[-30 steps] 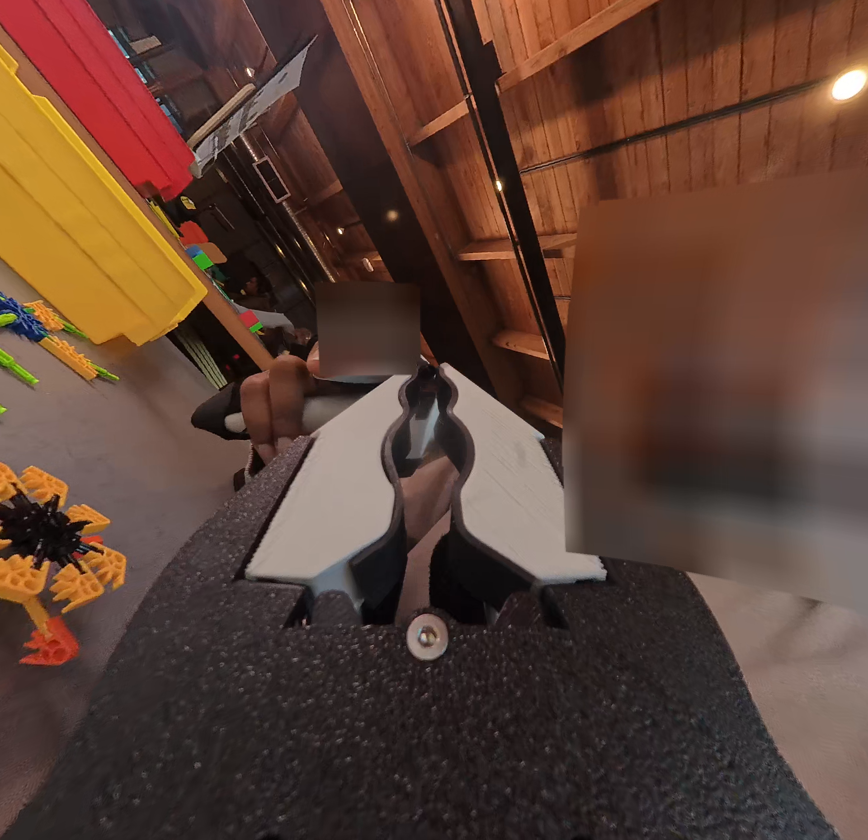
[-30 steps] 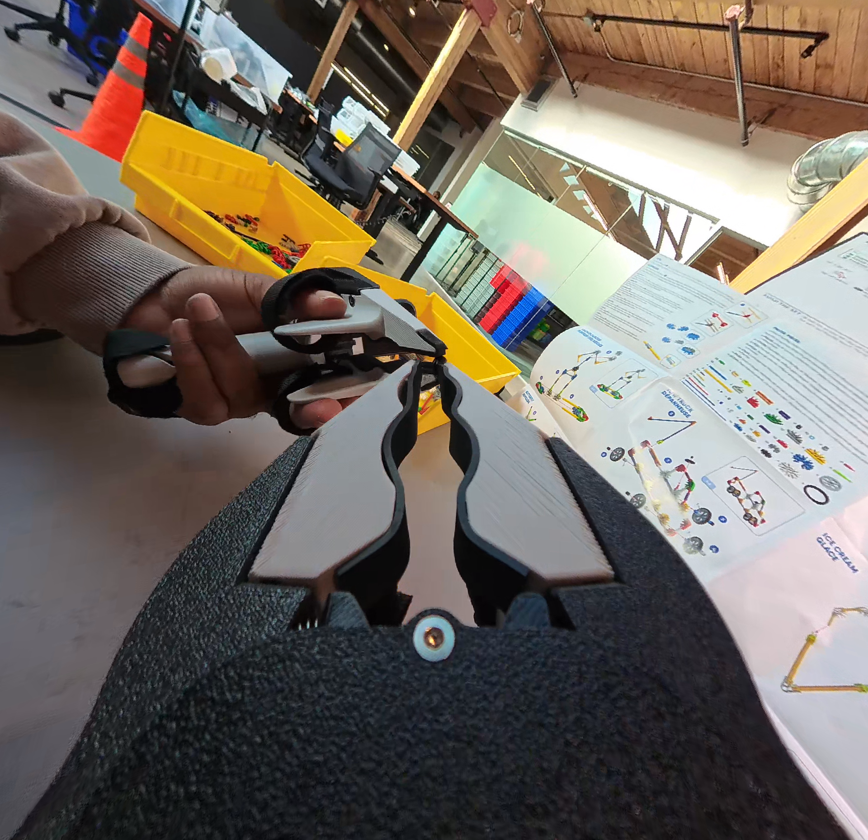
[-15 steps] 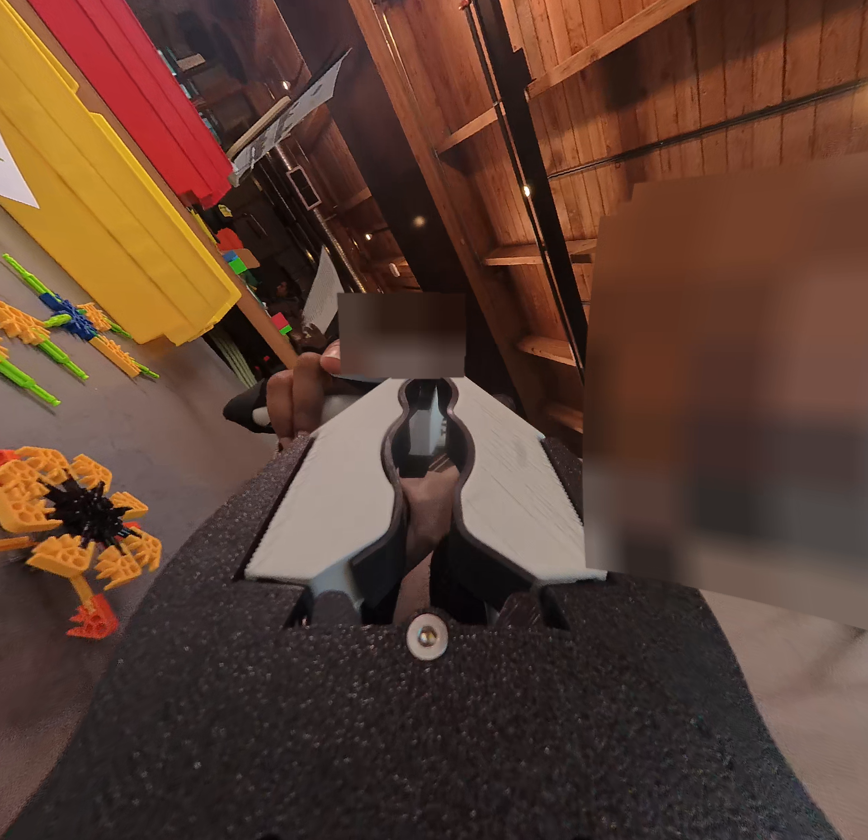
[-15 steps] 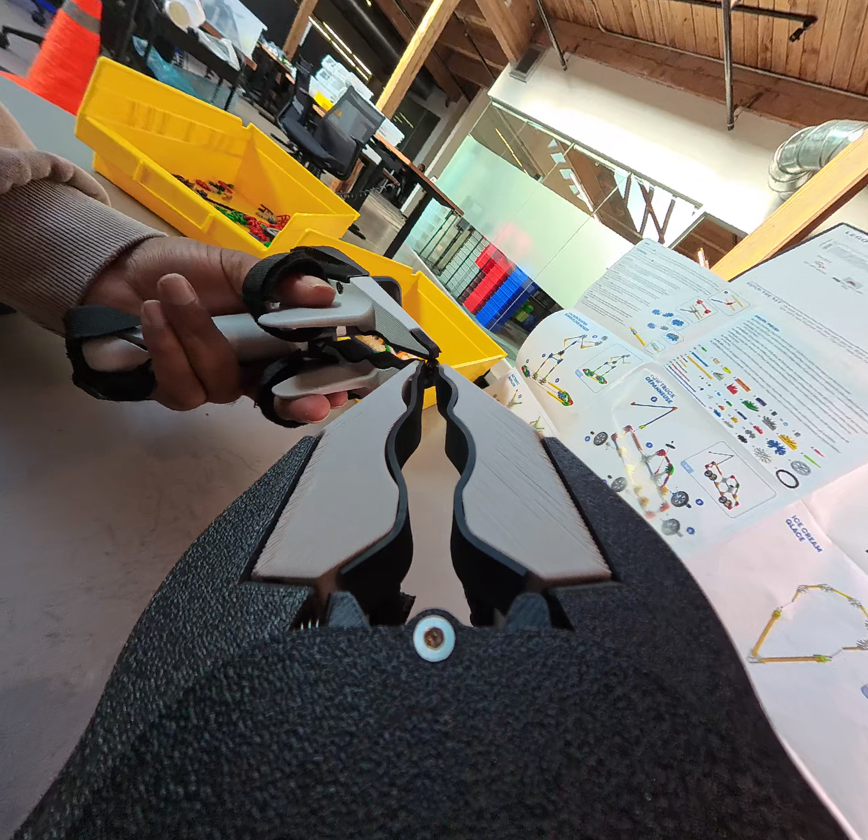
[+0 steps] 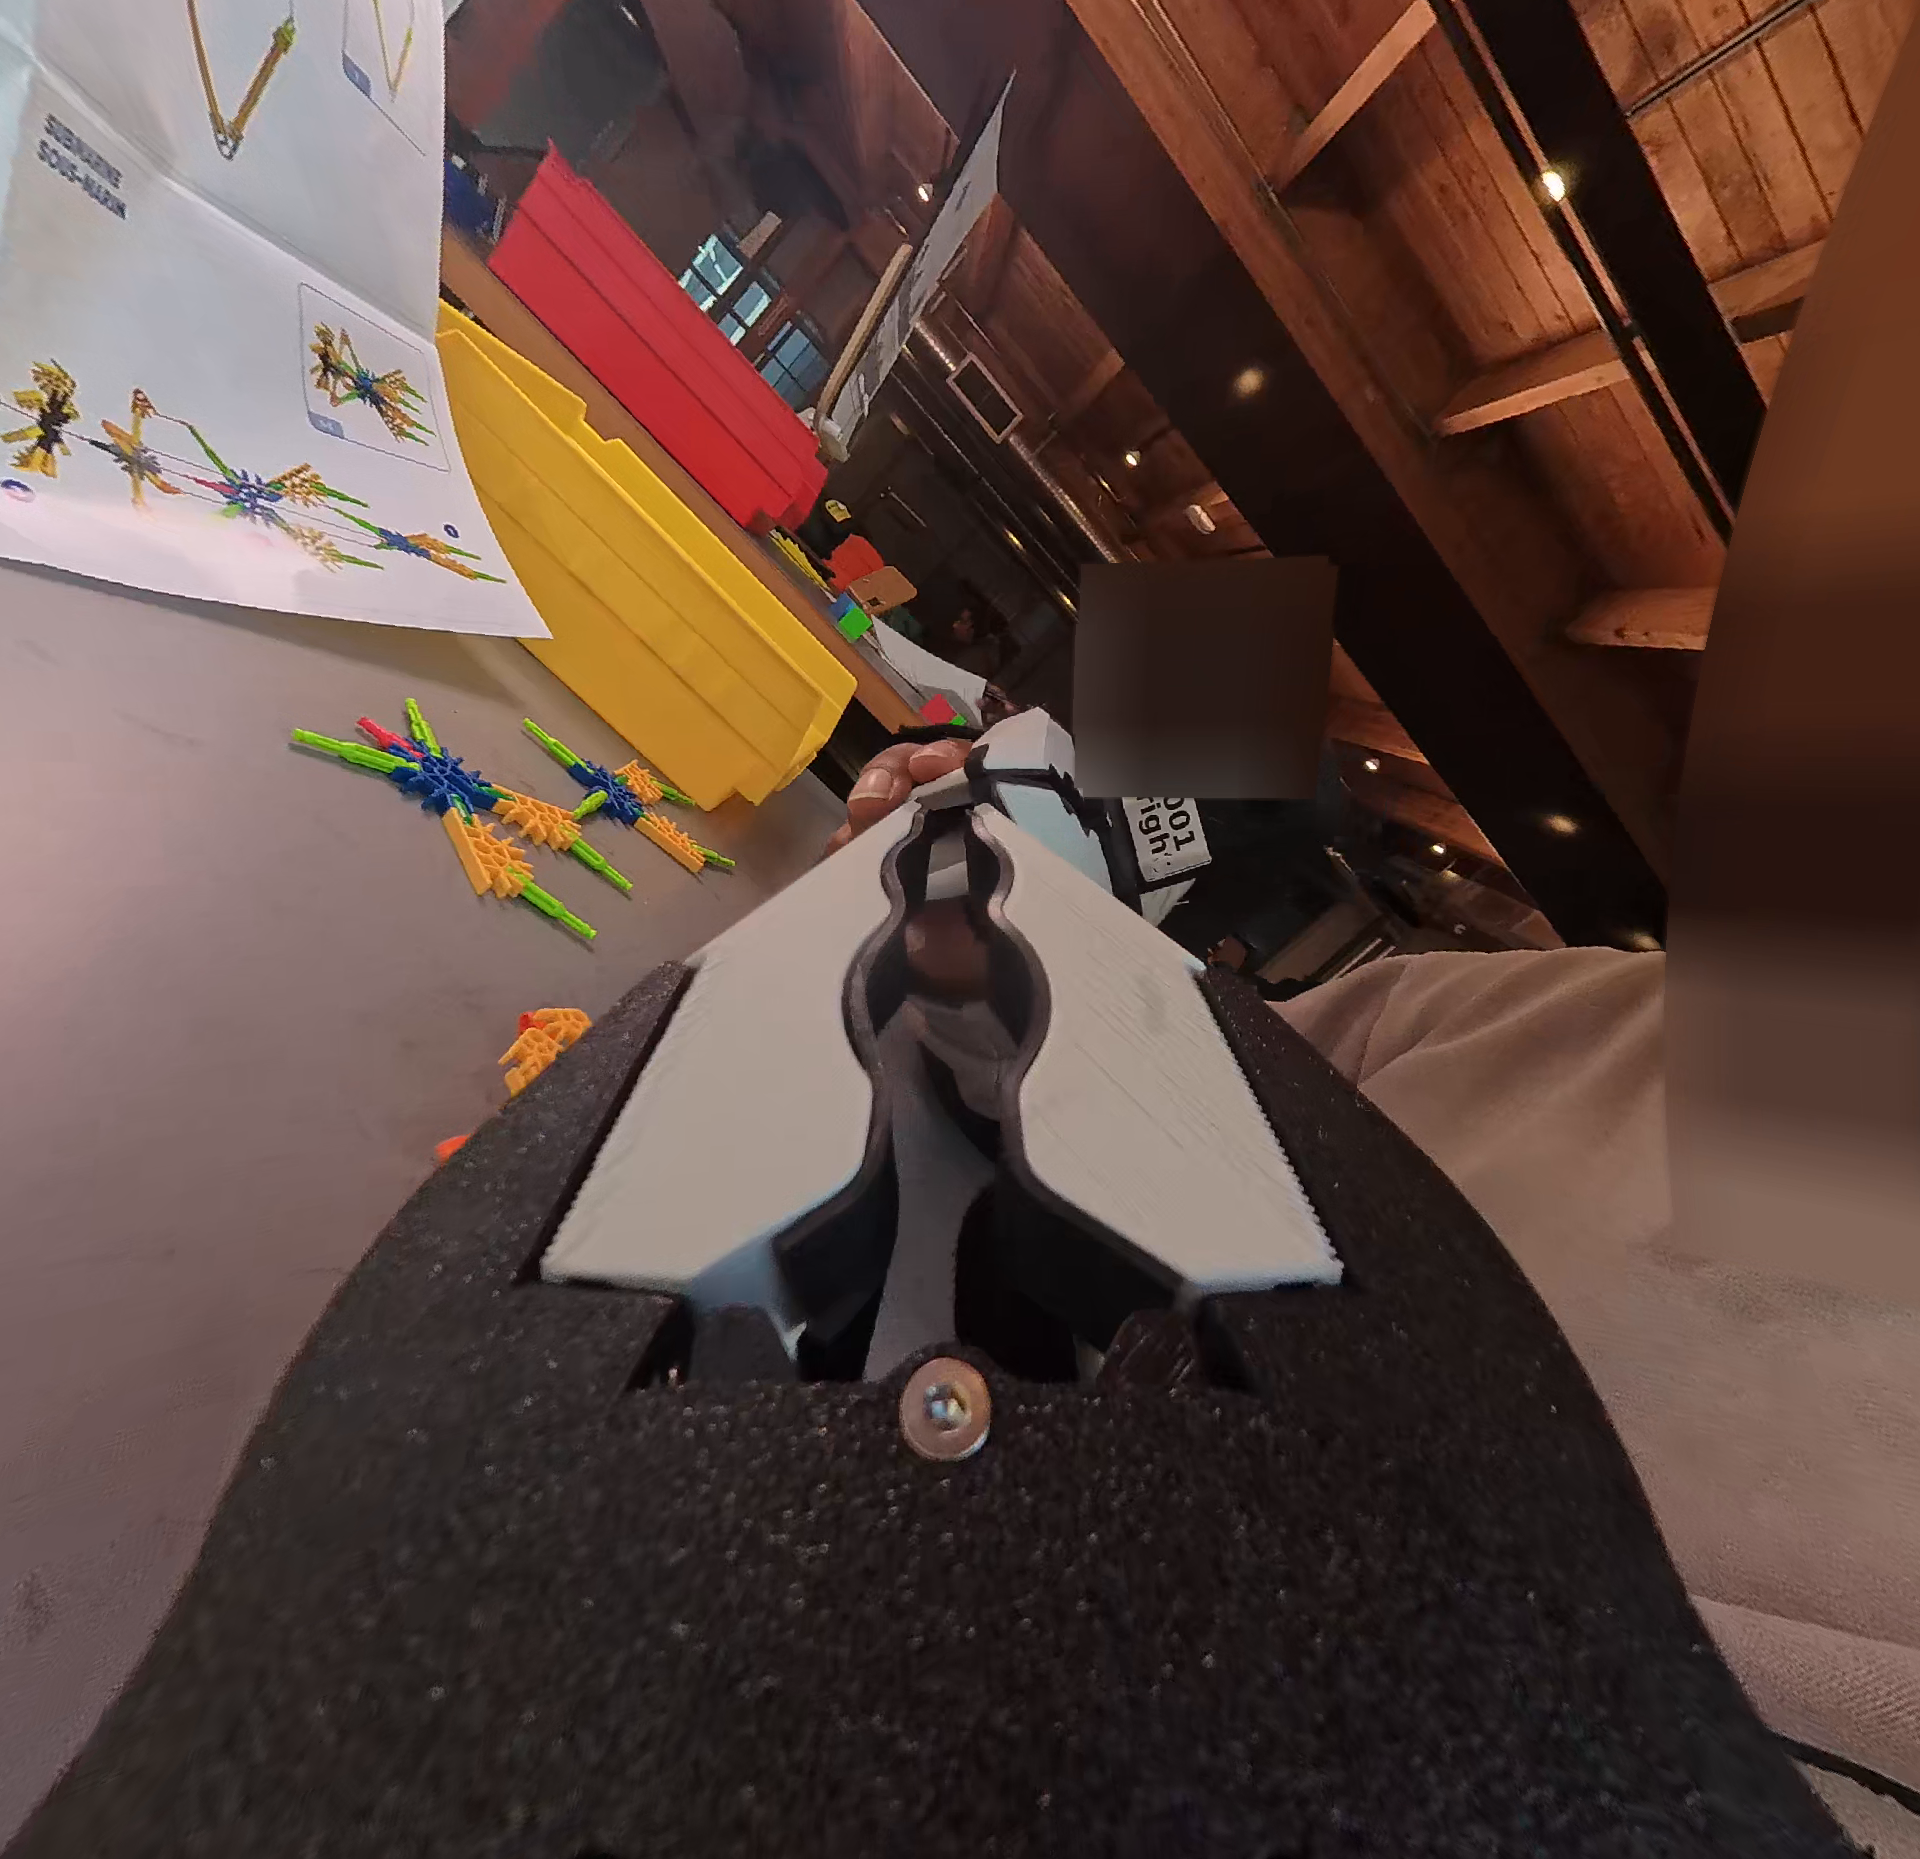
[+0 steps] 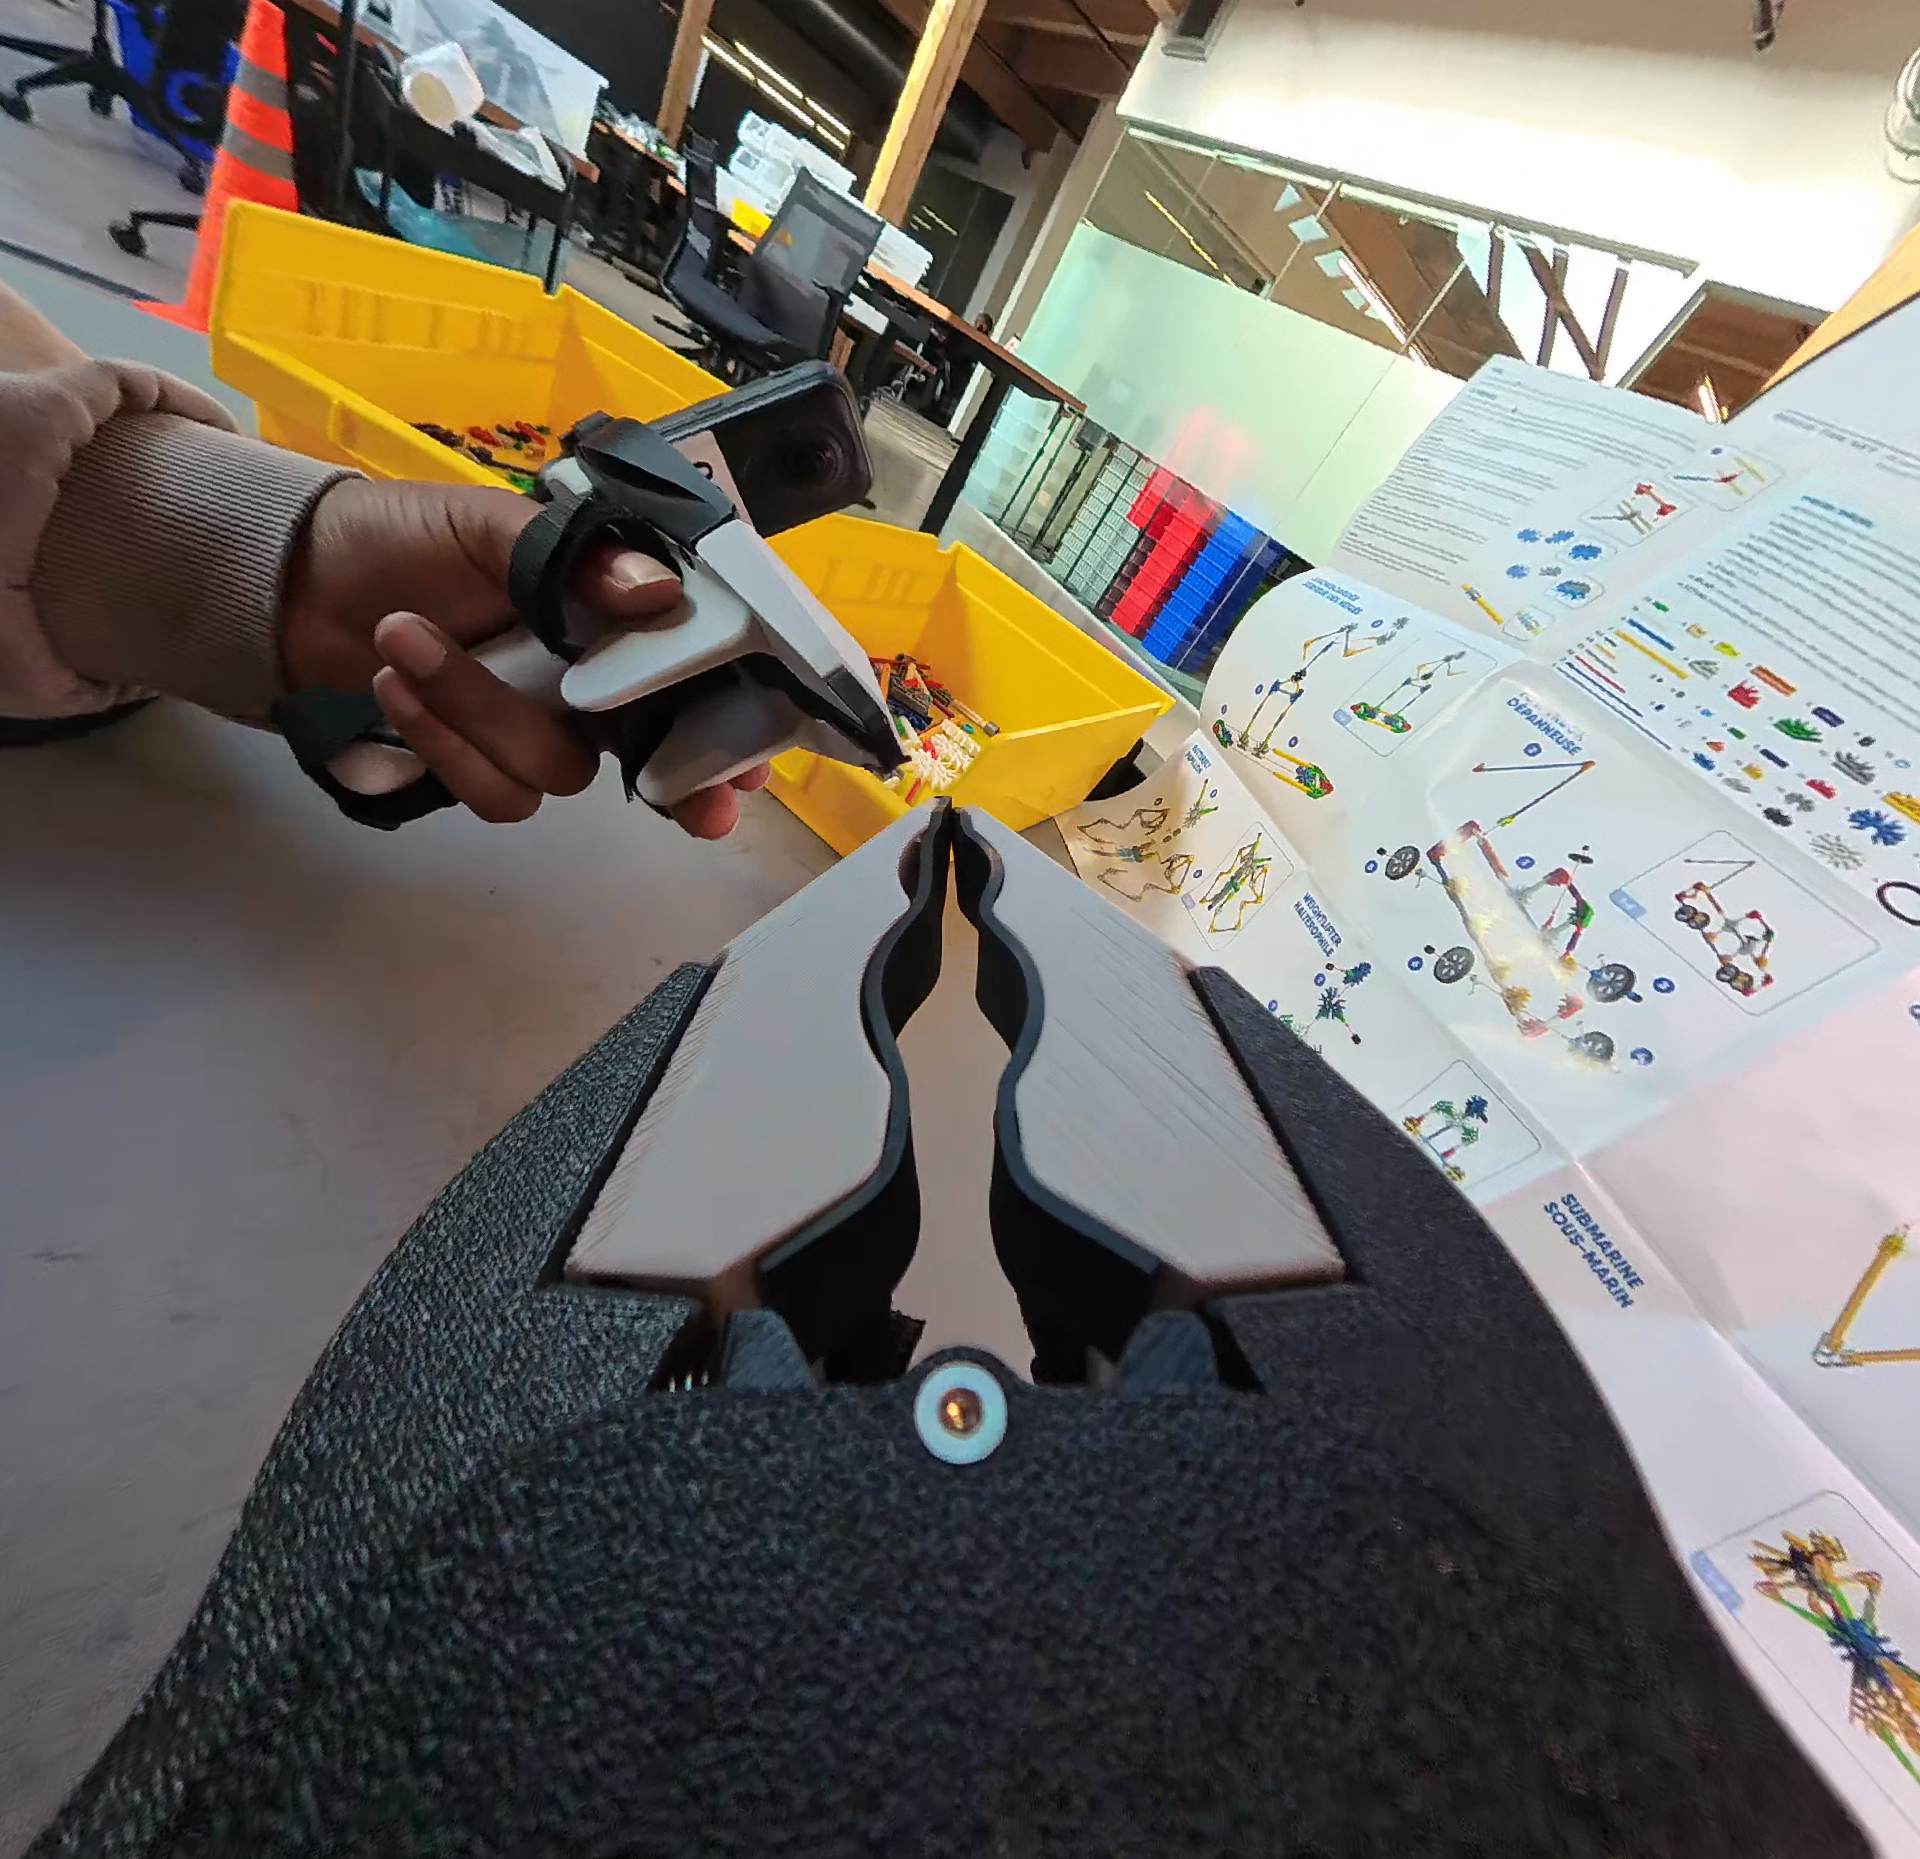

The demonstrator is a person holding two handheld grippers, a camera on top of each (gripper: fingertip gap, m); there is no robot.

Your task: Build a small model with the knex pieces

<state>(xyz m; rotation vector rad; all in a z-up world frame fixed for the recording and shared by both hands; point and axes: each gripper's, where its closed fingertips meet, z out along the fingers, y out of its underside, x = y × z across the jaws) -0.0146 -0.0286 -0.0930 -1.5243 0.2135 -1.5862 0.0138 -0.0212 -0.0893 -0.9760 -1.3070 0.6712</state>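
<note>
Above grey table [image 6: 312, 1030], both closed grippers meet tip-to-tip.

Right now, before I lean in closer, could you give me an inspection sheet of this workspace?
Surface: grey table.
Job's things: rod-and-connector toy assemblies lying flat; unfolded instruction sheet; yellow bin holding loose pieces.
Clutter: stray orange connector, partly hidden.
Grippers: left gripper, jaws shut, empty; right gripper, jaws shut, empty; the tips point at each other, close, apparently not touching.
Cables: nothing seen.
Surroundings: orange traffic cone, red bins, wooden ceiling.
</note>
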